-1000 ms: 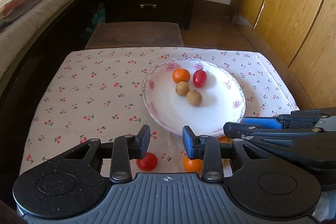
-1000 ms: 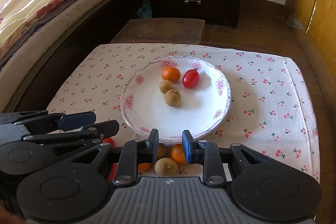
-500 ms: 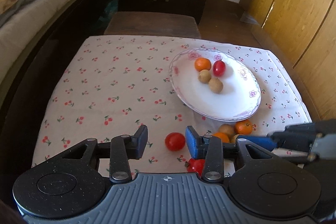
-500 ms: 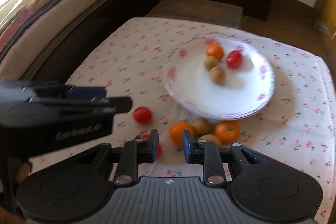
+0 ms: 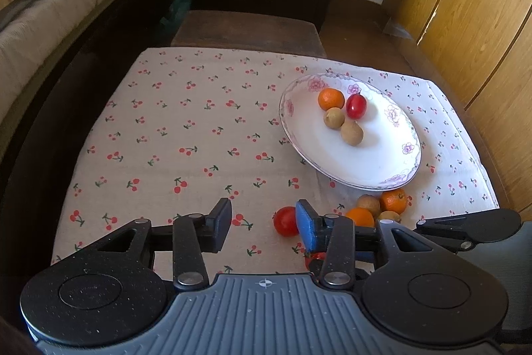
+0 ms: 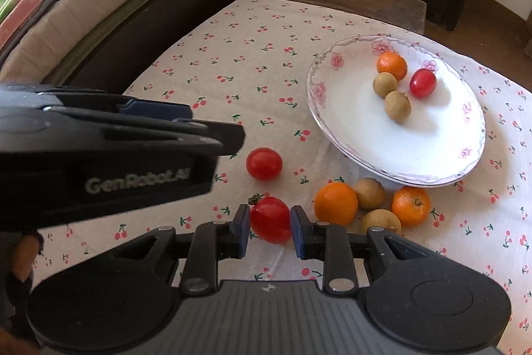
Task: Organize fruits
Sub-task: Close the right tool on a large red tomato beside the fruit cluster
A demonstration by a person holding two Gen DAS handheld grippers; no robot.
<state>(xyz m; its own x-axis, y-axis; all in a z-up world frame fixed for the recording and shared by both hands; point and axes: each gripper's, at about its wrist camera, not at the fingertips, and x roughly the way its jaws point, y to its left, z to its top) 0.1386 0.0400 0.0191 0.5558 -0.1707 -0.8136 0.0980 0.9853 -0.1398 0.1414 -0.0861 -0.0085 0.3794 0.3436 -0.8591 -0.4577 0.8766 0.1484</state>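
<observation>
Right gripper [image 6: 270, 227]: jaws partly open, flanking the near tomato [image 6: 270, 219] with a slight gap each side — not yet clamped.
Left gripper [image 5: 263, 221]: jaws wide apart, holding nothing; the far tomato [image 5: 285, 221] sits just beside its right finger.
Plate [image 6: 335, 128]: carries one orange, one tomato and two brown fruits.
Loose fruit: two oranges and two brown fruits clustered on the cloth [image 6: 232, 62] by the plate's near rim.
Handling: the near tomato is probably light, smooth, thin-skinned — squeeze gently across its middle, or it may slip or split.
</observation>
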